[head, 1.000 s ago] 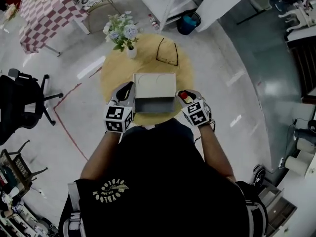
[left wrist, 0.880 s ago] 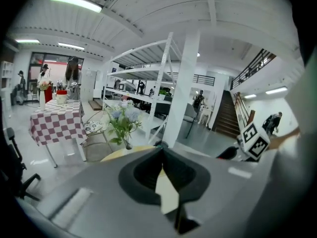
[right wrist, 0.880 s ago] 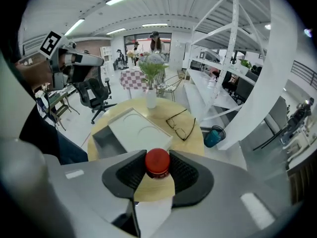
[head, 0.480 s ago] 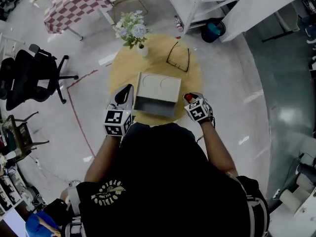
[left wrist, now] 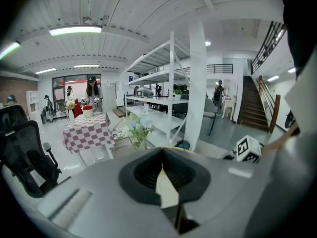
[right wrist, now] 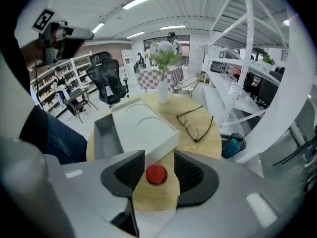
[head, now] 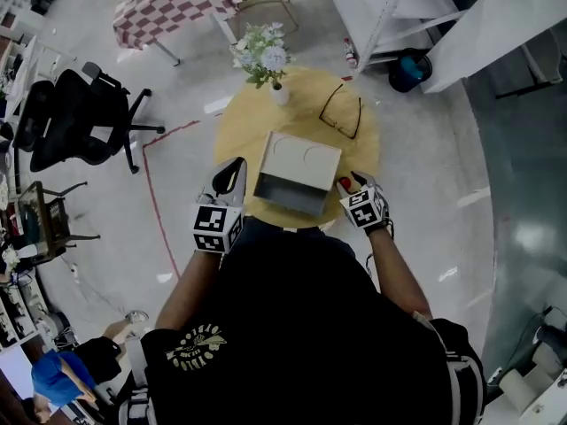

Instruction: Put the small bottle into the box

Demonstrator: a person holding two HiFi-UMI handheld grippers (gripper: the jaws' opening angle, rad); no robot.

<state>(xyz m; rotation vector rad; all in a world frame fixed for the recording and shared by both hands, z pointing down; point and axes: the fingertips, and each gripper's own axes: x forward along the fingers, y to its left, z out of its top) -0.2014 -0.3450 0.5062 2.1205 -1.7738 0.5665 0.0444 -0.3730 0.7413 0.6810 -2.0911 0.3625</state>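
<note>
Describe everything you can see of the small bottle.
Only the small bottle's round red cap shows, seen from above; its body is hidden below. It seems upright on the round wooden table, near the edge, close beside the white box. It stands between the jaws of the right hand-held gripper, which have just been opening; a gap shows on each side of the cap, so nothing grips it.

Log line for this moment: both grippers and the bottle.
right gripper: jaws just opened wider, small bottle between, ungripped | left gripper: shut, empty | box: open, bottle not inside
</note>
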